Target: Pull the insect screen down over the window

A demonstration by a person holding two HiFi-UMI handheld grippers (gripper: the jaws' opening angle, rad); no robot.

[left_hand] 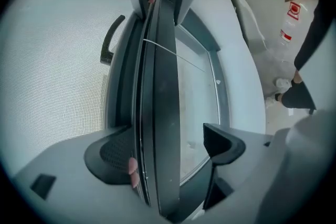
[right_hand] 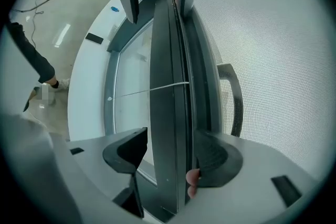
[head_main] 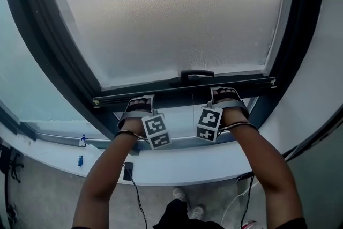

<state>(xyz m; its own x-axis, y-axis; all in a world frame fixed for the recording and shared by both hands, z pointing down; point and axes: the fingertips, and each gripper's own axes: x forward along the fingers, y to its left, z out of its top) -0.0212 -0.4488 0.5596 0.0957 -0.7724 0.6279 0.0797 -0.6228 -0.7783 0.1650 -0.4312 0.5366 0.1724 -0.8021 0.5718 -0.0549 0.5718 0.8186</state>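
The insect screen (head_main: 171, 13) fills the upper opening of the window frame (head_main: 53, 51) in our head view. Its dark bottom bar (head_main: 182, 91) runs across the middle, from 9 to 3 o'clock. A black handle (head_main: 196, 74) sits on the bar's 12 o'clock edge, near its middle.

We have both grippers hooked over that bar from the 6 o'clock side. The left gripper (left_hand: 168, 147) is at about 8 o'clock from the handle, and the right gripper (right_hand: 170, 155) at about 4 o'clock. Each gripper has its jaws spread with the bar between them. The jaw on the mesh side lies against the bar, while the jaw on the glass side stands just clear of it.

A thin pull cord (left_hand: 178, 56) hangs from the bar between the two grippers. The white sill (head_main: 177, 166) curves below our forearms at 6 o'clock.
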